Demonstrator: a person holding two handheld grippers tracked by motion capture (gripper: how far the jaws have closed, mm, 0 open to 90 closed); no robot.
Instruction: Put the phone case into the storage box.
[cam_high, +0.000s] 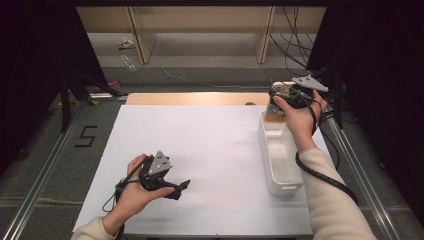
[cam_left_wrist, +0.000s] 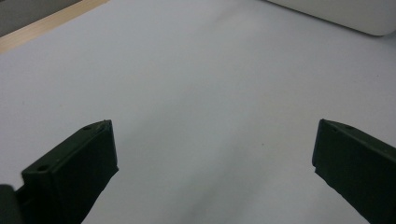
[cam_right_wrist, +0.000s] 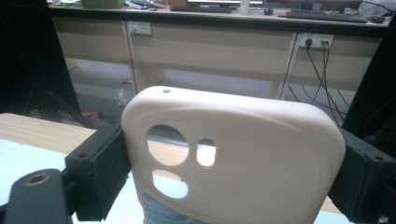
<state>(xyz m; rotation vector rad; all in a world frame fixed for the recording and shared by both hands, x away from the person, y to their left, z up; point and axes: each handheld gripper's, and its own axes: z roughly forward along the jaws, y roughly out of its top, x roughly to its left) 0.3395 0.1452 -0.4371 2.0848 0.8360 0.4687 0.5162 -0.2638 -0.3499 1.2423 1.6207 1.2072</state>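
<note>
1. Nearest the onlooker, the left tongs (cam_high: 176, 189) rest in the person's left hand (cam_high: 134, 192) over the white counter (cam_high: 210, 145), low at its near left; seen in the left gripper view, their 2 black jaws stand wide apart with bare counter between them, gripping nothing.
2. Farther along the right side, a white oblong bin (cam_high: 278, 165) lies lengthwise on the counter, the person's cream sleeve (cam_high: 330, 200) reaching past it.
3. Over the bin's far end, the right tongs (cam_high: 280, 95) hang in the person's right hand (cam_high: 298, 116), well apart from the left pair.
4. Those tongs are clamped on a cream phone case (cam_right_wrist: 233, 158), 1 jaw pressing each long edge; the case stands upright, its camera cutouts facing the lens.
5. Beyond the counter's wooden edge (cam_high: 195, 98), pale desks (cam_right_wrist: 205, 46) and black cables (cam_right_wrist: 322, 60) fill the background.
</note>
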